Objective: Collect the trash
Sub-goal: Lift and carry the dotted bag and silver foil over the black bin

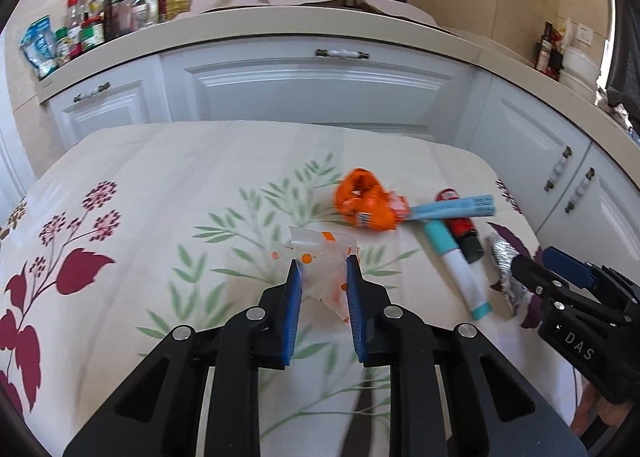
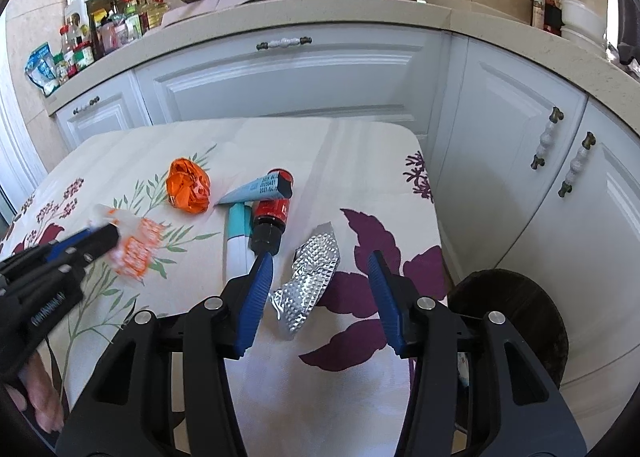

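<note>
On the floral tablecloth (image 1: 160,185) my left gripper (image 1: 324,263) is shut on a clear wrapper with orange dots (image 1: 320,243), pinched between its blue pads. The right wrist view shows that left gripper (image 2: 108,235) holding the same wrapper (image 2: 138,251) at its tip. My right gripper (image 2: 320,269) stands open over a crumpled silver foil wrapper (image 2: 312,277), which lies between the pads untouched. Farther back lie an orange crumpled wrapper (image 2: 188,185), a light blue tube (image 2: 256,187), a red and black bottle (image 2: 272,217) and a white and teal tube (image 2: 238,237).
White cabinets (image 2: 300,73) with a counter stand just behind the table. A dark round container (image 2: 520,321) sits low beside the table's right edge. Bottles and jars (image 1: 100,17) crowd the counter's left end. A hand (image 2: 40,401) holds the left gripper.
</note>
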The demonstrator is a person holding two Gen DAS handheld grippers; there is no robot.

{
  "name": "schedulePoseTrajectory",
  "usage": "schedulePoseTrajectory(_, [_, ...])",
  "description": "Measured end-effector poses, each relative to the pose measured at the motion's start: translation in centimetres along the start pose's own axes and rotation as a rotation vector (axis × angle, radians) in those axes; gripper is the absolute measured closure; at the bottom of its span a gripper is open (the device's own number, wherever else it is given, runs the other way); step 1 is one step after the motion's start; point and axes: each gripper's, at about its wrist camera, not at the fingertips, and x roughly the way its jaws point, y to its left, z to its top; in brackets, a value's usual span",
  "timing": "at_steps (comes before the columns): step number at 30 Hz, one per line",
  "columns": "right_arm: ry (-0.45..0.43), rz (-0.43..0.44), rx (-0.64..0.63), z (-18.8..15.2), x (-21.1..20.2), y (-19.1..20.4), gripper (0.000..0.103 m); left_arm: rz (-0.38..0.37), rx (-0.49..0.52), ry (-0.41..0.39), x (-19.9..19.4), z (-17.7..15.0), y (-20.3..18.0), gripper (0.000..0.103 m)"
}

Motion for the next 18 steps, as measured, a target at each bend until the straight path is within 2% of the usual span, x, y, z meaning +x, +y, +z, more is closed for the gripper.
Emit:
schedulePoseTrajectory(8, [0.077,-0.013,-0.008,-0.1,1.5,0.3,0.056,0.022,-0.035,-0.002,-0.2,-0.1,1.8,0.081])
schedulePoseTrajectory(11, [0.090,-0.011,-0.008,-0.1,1.7,0.3,0.060,0.021,-0.036,0.000,-0.2,-0.2,2.0,0.081])
schedulePoseTrajectory(15, [0.110,0.006,-0.004,-0.2,2.1,0.2,0.072,0.020,-0.038,0.001,-0.2,-0.3,2.1,0.081])
schedulePoseTrajectory(18, [0.112,0.015,-0.004,-0.2,2.1,0.2,0.072,0.021,-0.038,0.003,-0.1,-0.4,2.1,0.081])
